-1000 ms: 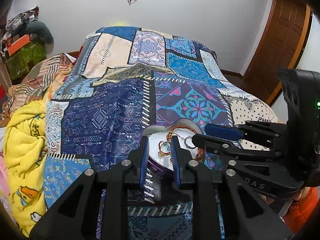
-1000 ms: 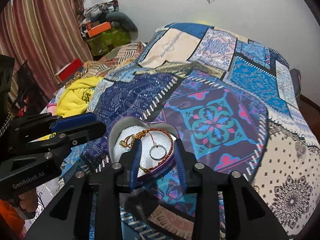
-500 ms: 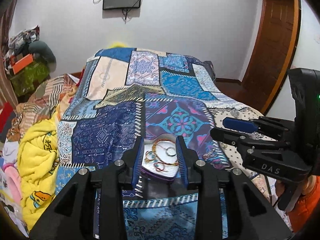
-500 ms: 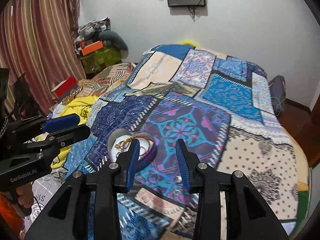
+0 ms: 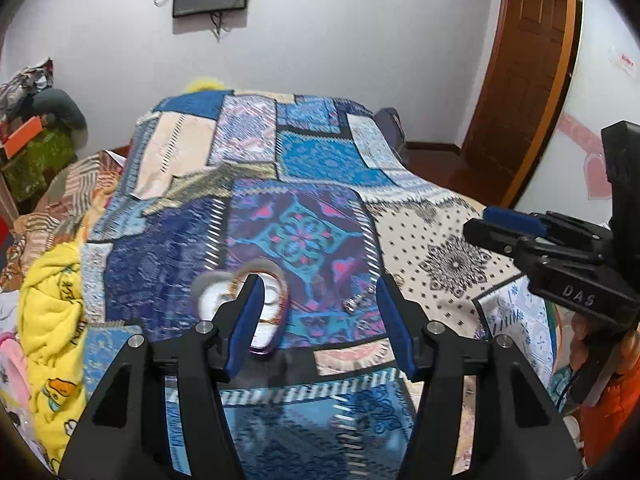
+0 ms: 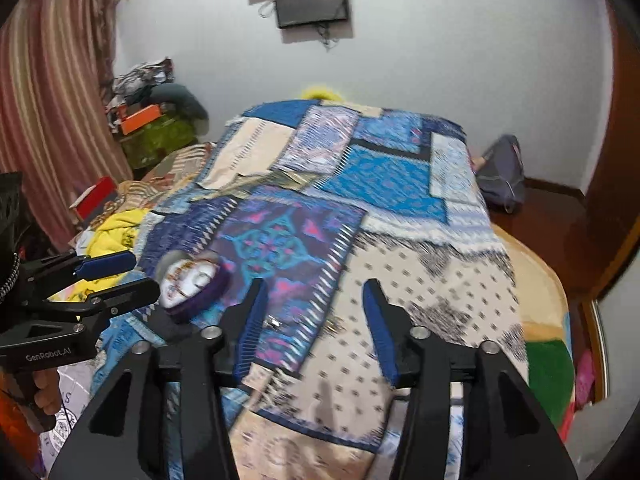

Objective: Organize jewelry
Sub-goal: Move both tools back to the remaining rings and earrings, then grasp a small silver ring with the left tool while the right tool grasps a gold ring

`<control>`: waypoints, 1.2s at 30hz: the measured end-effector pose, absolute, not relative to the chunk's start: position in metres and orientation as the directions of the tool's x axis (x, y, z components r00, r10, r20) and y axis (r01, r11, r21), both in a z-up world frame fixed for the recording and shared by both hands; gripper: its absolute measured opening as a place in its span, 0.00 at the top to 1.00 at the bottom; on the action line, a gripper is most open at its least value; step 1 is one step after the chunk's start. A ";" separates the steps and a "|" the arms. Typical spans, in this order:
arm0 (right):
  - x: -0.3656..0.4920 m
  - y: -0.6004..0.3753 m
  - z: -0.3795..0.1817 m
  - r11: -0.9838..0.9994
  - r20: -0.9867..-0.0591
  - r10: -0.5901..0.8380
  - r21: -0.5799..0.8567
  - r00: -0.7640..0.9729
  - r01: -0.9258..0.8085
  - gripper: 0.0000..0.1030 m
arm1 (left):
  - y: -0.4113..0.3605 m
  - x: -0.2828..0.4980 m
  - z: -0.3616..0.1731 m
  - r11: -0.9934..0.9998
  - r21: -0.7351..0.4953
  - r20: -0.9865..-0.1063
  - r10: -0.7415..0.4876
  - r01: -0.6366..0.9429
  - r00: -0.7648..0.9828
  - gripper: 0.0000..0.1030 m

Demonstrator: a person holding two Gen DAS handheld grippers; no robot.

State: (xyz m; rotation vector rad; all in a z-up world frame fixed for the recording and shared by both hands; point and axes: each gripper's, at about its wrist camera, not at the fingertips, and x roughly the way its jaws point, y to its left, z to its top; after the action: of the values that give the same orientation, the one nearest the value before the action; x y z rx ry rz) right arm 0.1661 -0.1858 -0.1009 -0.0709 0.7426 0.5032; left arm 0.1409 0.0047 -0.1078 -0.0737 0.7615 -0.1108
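Left tongs (image 5: 320, 300) and right tongs (image 6: 312, 308), both spread and holding nothing, hover above a patchwork bedspread (image 5: 320, 168) bearing a heart-shaped jewelry box (image 5: 272, 292).

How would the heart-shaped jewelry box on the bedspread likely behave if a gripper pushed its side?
The heart-shaped box looks shallow and wide, so it would probably slide rather than tip. It sits on a soft patchwork bedspread, which may bunch and drag. It is open, so the loose bangles inside could shift or spill.
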 end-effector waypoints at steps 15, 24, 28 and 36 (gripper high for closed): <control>0.188 -0.204 -0.159 0.885 -0.770 0.382 0.146 0.511 -0.443 0.54 | -0.035 0.174 -0.186 0.979 -0.164 -0.810 -0.204 0.121 0.550 0.45; 0.198 -0.192 -0.178 0.863 -0.790 0.405 0.164 0.460 -0.478 0.54 | -0.043 0.189 -0.218 0.976 -0.168 -0.845 -0.215 0.138 0.489 0.69; 0.205 -0.188 -0.184 0.855 -0.799 0.405 0.161 0.443 -0.492 0.54 | -0.045 0.194 -0.226 0.975 -0.170 -0.845 -0.220 0.146 0.487 0.73; 0.219 -0.173 -0.198 0.844 -0.819 0.417 0.189 0.393 -0.503 0.54 | -0.047 0.202 -0.231 0.978 -0.152 -0.838 -0.204 0.142 0.506 0.82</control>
State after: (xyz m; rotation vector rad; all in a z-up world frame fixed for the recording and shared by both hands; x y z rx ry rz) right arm 0.2191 -0.1730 -0.1980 -0.0947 1.0101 0.5848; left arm 0.2018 -0.0473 -0.2307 -0.0661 1.0194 -0.2087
